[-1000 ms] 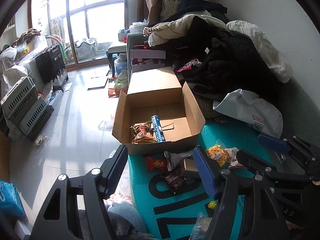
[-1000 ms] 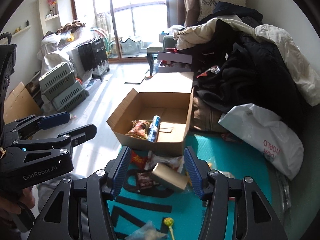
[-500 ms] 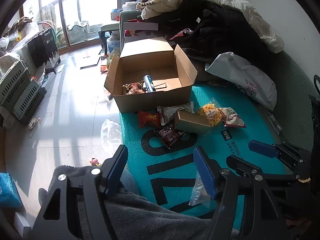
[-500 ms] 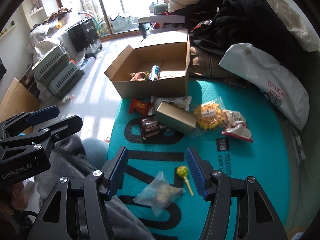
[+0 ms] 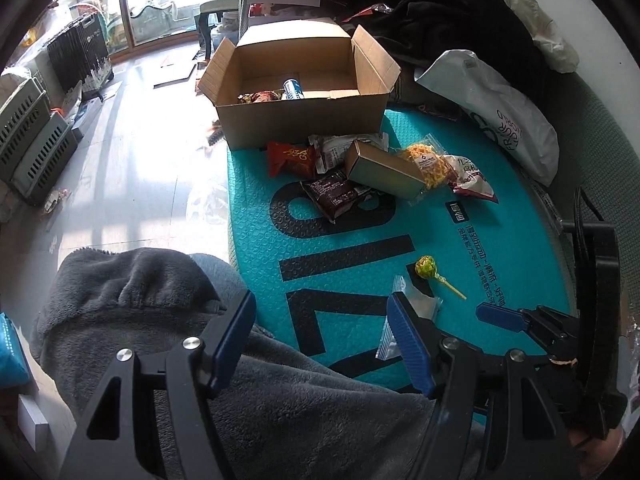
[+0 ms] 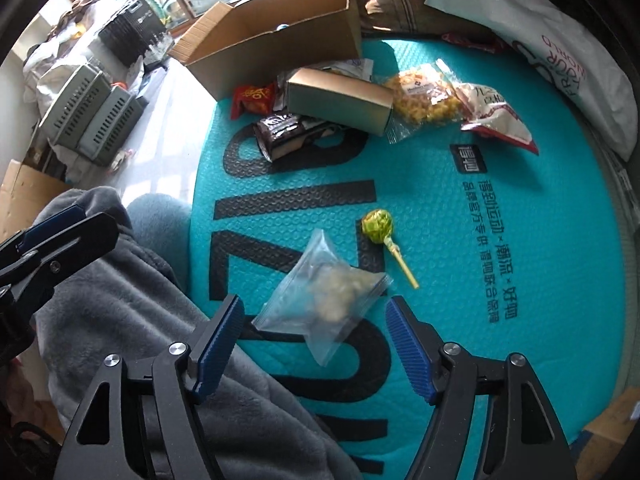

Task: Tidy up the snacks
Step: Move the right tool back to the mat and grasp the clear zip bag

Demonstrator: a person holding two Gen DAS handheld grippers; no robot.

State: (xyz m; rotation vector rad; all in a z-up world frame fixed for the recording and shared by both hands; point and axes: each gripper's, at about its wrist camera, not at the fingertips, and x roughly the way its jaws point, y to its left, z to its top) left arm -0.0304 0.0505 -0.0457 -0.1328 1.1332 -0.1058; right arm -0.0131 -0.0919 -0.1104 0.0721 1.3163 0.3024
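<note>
An open cardboard box (image 5: 304,118) (image 6: 280,52) stands at the far edge of a teal mat (image 5: 348,248) (image 6: 500,264) and holds a few snacks. In front of it lie a red packet (image 5: 290,157), a dark packet (image 5: 334,194), a small carton (image 5: 382,170) (image 6: 340,100), a yellow snack bag (image 5: 424,162) (image 6: 424,98) and a white-and-red bag (image 6: 496,118). A lollipop (image 6: 378,226) (image 5: 426,268) and a clear zip bag (image 6: 324,300) lie nearer. My right gripper (image 6: 314,338) is open, just above the zip bag. My left gripper (image 5: 320,338) is open and empty over my grey-clad lap.
A pile of dark clothes (image 5: 452,24) and a white plastic bag (image 5: 500,108) border the mat on the far right. Grey crates (image 5: 32,140) and a black rack (image 5: 80,56) stand on the floor to the left. A grey fleece covers my knee (image 5: 140,300).
Both grippers have pulled back from the box and tilted down toward the near end of the mat. The right one now hangs over the clear zip bag.
</note>
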